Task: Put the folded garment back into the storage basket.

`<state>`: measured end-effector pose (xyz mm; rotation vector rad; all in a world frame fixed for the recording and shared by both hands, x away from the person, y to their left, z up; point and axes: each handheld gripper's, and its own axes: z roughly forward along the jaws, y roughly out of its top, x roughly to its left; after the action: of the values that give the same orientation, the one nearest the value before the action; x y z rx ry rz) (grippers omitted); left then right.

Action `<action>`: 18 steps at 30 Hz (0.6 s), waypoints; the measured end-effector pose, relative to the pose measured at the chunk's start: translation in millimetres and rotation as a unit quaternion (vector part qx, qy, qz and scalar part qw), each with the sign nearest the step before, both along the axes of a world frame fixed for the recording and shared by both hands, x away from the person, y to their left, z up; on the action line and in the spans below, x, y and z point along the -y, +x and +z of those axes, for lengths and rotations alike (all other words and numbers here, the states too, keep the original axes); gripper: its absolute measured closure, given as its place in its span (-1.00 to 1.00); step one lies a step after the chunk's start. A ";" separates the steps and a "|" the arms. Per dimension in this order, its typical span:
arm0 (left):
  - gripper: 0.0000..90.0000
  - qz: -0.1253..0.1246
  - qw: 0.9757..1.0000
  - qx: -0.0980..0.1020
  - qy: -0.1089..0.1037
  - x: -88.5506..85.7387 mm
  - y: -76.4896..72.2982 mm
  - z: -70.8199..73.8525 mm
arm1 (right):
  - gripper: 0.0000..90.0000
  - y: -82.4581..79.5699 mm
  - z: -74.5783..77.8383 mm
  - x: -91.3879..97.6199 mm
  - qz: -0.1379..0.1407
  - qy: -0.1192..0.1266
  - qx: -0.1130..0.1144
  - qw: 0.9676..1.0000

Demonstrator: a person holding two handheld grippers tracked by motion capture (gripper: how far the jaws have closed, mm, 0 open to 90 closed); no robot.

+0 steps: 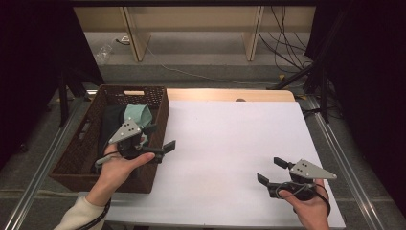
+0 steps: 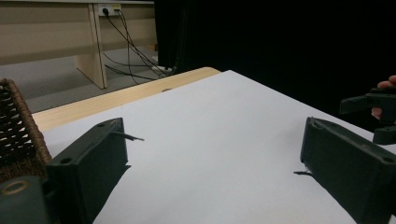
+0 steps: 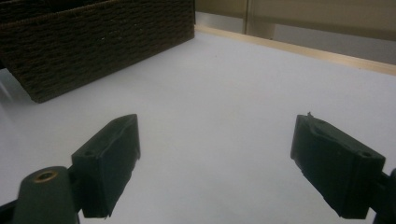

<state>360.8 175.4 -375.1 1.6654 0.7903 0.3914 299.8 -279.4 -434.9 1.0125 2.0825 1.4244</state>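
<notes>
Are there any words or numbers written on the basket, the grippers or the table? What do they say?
None can be read.
The woven basket carries no label that shows.
The left gripper and the right gripper, both open, have grey plates with small dots, no letters.
The white table is blank.
The teal cloth in the basket shows no print.

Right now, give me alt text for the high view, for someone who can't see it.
Two hand-held grippers, jaws open and empty, hover over a white table: the left gripper at the rim of a wicker basket holding teal and dark cloth, the right gripper near the front right corner.
</notes>
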 end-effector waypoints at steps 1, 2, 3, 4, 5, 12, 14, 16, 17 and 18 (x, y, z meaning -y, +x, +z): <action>-0.85 0.001 1.000 -0.001 0.003 -0.8 -1.4 -1.5 | -0.63 -0.1 0.1 0.0 0.000 -0.001 0.000 1.000; -0.85 0.001 1.000 -0.003 0.004 -1.6 -2.7 -3.0 | -0.63 -0.1 0.1 0.1 0.000 -0.001 0.000 1.000; -0.85 0.000 1.000 -0.005 0.004 -2.2 -3.7 -4.1 | -0.63 -0.1 0.1 0.0 0.000 -0.001 -0.001 1.000; -0.85 -0.002 1.000 -0.007 0.004 -3.1 -5.5 -5.8 | -0.63 -0.2 0.1 0.0 0.001 -0.002 0.000 1.000; -0.85 -0.002 1.000 -0.008 0.002 -3.7 -7.1 -6.6 | -0.63 -0.3 0.2 -0.1 0.001 -0.002 0.000 1.000; -0.85 -0.004 1.000 -0.005 0.011 -7.3 -17.5 -8.4 | -0.63 -0.1 0.1 -0.3 0.001 -0.002 0.000 1.000; -0.85 -0.004 1.000 -0.010 0.007 -9.1 -19.4 -10.4 | -0.63 -0.4 0.3 -0.3 0.002 -0.002 0.000 1.000; -0.84 -0.003 1.000 -0.013 0.012 -11.3 -21.0 -13.3 | -0.63 -0.3 0.1 0.0 0.001 -0.003 -0.001 1.000; -0.84 -0.003 1.000 -0.014 0.013 -12.6 -21.7 -14.8 | -0.63 -0.2 0.0 0.1 0.001 -0.003 -0.001 1.000; -0.84 -0.002 1.000 -0.015 0.013 -13.8 -22.6 -16.2 | -0.63 -0.1 0.0 0.1 0.001 -0.003 -0.001 1.000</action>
<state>338.2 189.1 -391.3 1.7008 0.8070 0.3746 299.7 -279.5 -434.9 1.0088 2.0884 1.4191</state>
